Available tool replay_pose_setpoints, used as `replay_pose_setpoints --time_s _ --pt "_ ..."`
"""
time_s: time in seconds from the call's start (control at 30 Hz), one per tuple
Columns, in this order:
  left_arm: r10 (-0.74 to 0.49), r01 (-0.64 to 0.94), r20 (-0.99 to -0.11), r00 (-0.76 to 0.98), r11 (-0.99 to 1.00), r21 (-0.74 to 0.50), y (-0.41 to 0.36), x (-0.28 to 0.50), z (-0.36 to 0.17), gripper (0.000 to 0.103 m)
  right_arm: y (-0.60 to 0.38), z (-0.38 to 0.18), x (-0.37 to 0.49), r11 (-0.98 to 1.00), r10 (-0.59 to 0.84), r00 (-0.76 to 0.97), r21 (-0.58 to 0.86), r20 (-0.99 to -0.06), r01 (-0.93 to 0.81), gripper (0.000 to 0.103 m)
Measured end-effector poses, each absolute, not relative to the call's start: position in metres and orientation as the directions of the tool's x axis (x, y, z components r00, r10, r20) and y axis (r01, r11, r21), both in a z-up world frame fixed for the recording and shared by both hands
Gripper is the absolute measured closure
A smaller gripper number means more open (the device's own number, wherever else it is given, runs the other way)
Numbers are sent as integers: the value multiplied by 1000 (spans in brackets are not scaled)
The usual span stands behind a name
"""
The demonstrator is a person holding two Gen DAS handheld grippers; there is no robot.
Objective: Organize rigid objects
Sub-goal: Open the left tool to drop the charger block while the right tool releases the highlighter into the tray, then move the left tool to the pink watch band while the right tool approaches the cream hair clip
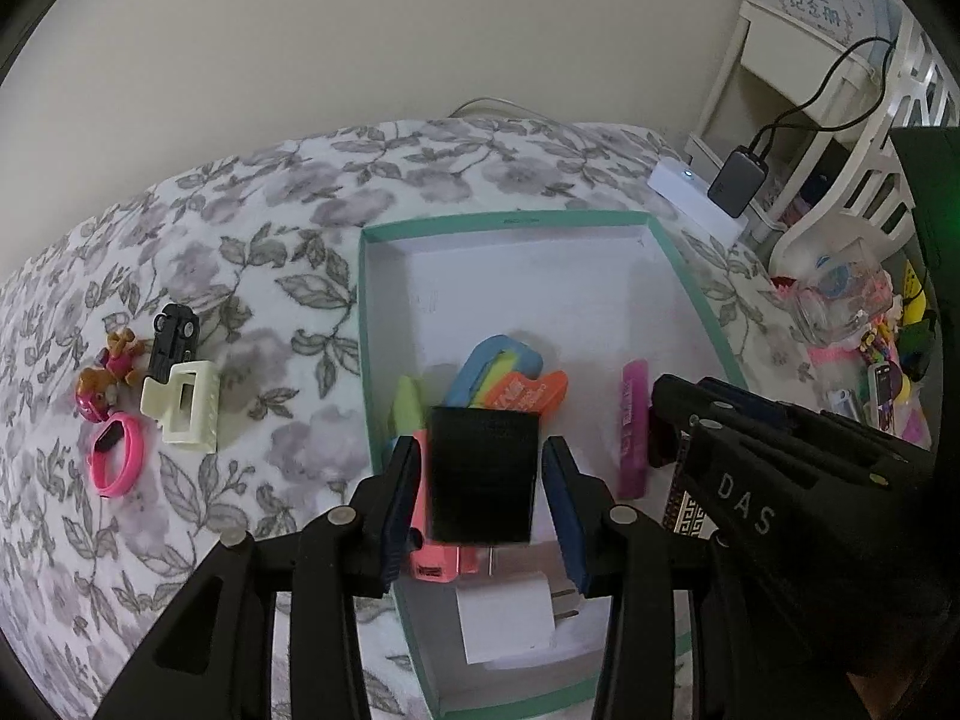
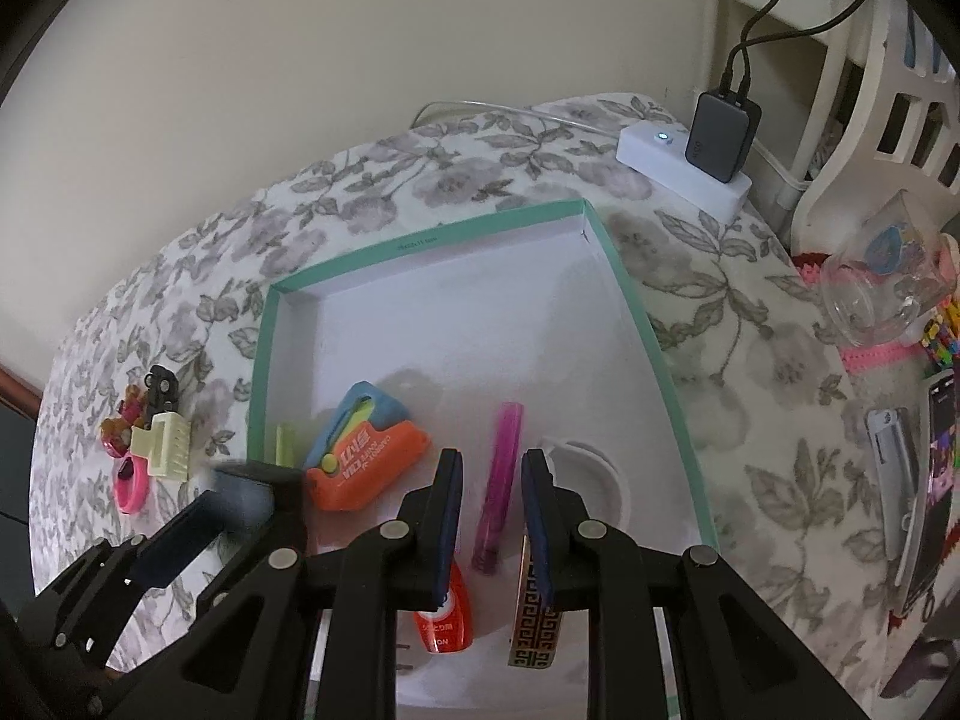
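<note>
Left claw stands open, pads clear of the black block, over the box: drop-off step. Right claw closed, apparently empty. Next, likely: lift clear, fetch the hair clip.

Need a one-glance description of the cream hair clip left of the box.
Start at the teal-rimmed box on the flowered cloth, then look left to the small cluster of loose items. The hair clip is the pale cream toothed claw, lying between a black toy car and a pink ring; it is the palest piece there.
</note>
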State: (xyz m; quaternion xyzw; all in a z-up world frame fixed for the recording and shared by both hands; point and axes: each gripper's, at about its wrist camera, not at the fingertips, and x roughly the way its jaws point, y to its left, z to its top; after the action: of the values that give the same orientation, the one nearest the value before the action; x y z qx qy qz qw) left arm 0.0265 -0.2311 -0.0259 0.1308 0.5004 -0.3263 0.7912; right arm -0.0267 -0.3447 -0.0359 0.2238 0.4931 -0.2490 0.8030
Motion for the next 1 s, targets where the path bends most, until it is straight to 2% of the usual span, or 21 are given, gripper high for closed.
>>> replay_pose_setpoints --time_s 0.07,0.23,0.37,0.47,0.63,0.73,0.87,0.97,1.0 --pt "-386 643 -878 285 756 -123 -228 28 -25 40 -344 -35 -27 773 -193 384 101 -903 626 80" --pt "-387 630 -871 304 767 -121 -219 29 -19 39 -342 -32 -27 768 -212 390 94 -896 634 71" --pt "-365 606 -864 347 790 -91 -204 34 -10 32 -338 -24 -27 766 -234 410 92 -882 636 61" --pt "-342 567 -860 379 820 -76 -187 42 -5 32 -332 -18 -25 771 -245 428 93 -870 630 61" --pt "-296 412 -854 428 905 -107 -133 77 7 31 -311 -11 -13 798 -204 488 145 -848 585 61" --pt "-260 290 -849 459 948 -134 -86 103 8 22 -293 -10 0 821 -149 522 189 -840 539 61" --pt "-190 191 -869 457 975 -113 -39 130 -11 21 -266 -11 26 857 -91 546 214 -833 468 61" --pt "-153 153 -883 443 984 -94 -14 147 -30 21 -248 -14 46 872 -59 555 228 -829 433 46" --pt "-149 149 -887 438 985 -92 -9 150 -35 21 -241 -15 54 878 -40 559 238 -828 416 44"
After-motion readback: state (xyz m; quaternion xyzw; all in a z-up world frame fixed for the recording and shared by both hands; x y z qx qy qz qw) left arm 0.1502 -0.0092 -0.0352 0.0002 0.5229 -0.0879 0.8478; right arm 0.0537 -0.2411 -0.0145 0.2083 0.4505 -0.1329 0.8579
